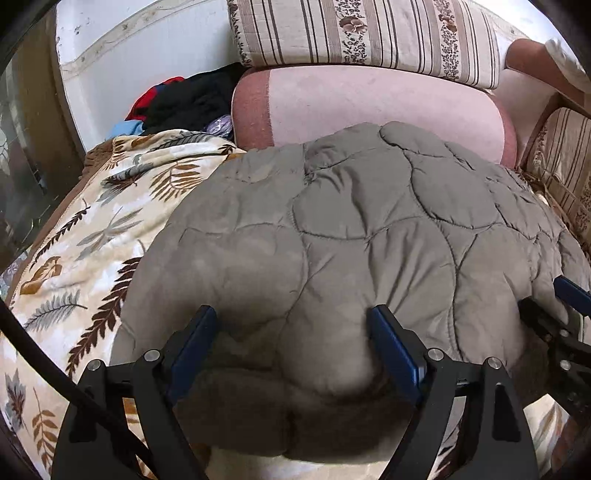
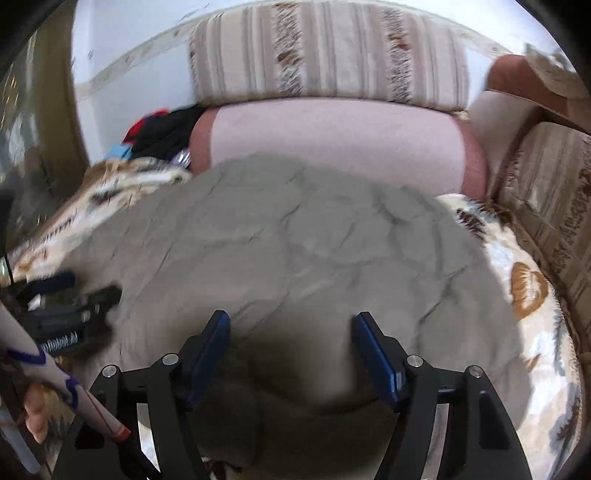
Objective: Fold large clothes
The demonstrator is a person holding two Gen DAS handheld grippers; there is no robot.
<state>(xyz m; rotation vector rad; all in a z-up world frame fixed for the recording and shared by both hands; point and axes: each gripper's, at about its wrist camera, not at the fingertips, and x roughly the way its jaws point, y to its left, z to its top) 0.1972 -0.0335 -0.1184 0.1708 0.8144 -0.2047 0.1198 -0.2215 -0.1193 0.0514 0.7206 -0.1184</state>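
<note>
A grey quilted jacket (image 1: 351,229) lies spread on a leaf-patterned blanket (image 1: 92,236) over a bed or couch. My left gripper (image 1: 293,317) has its jaws wide apart, with the jacket's near edge bulging up between the blue pads. My right gripper (image 2: 291,323) also has its jaws wide apart over the jacket (image 2: 295,236) near edge; this view is blurred. The right gripper also shows at the right edge of the left wrist view (image 1: 565,314). The left gripper also shows at the left of the right wrist view (image 2: 74,306).
A pink bolster cushion (image 1: 369,107) and a striped floral cushion (image 1: 362,33) lie behind the jacket. A pile of black, red and blue clothes (image 1: 181,99) sits at the back left. A striped armrest (image 1: 565,166) is at the right.
</note>
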